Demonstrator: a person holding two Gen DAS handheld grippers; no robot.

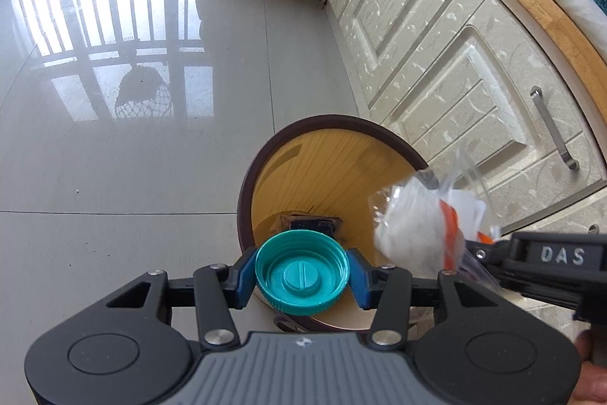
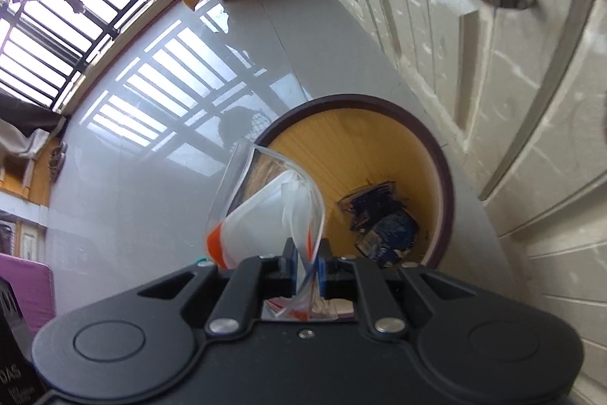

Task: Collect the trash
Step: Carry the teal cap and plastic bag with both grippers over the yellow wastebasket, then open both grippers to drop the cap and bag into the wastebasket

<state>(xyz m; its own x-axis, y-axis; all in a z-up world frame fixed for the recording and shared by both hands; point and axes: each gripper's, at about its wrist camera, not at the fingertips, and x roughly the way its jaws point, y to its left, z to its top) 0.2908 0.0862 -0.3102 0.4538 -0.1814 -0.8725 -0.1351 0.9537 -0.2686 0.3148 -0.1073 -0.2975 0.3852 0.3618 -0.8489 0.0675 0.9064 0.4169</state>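
Teal cap point(image 1: 302, 272): we hold this plastic lid between the blue pads of the left gripper point(image 1: 302, 279); the jaws are closed on its two sides, hollow side facing us.
Clear bag point(image 2: 269, 211): thin plastic with white and orange bits inside; the right gripper point(image 2: 305, 262) pinches it, jaws squeezed almost fully together on one twisted edge.
Bin point(image 1: 261, 154): round, yellow inside with a brown rim, on the floor just ahead of and below both pairs of jaws; dark trash point(image 2: 383, 222) lies at its bottom.
Cap risk: we think it sits near the bin's close rim, so if we let go too soon it could hit the rim and roll away over the shiny floor point(image 1: 125, 158).
Bag risk: it is light and floppy, so it could stick to the pads or drift outside the bin.
Bump risk: the two grippers are near each other and could knock together.
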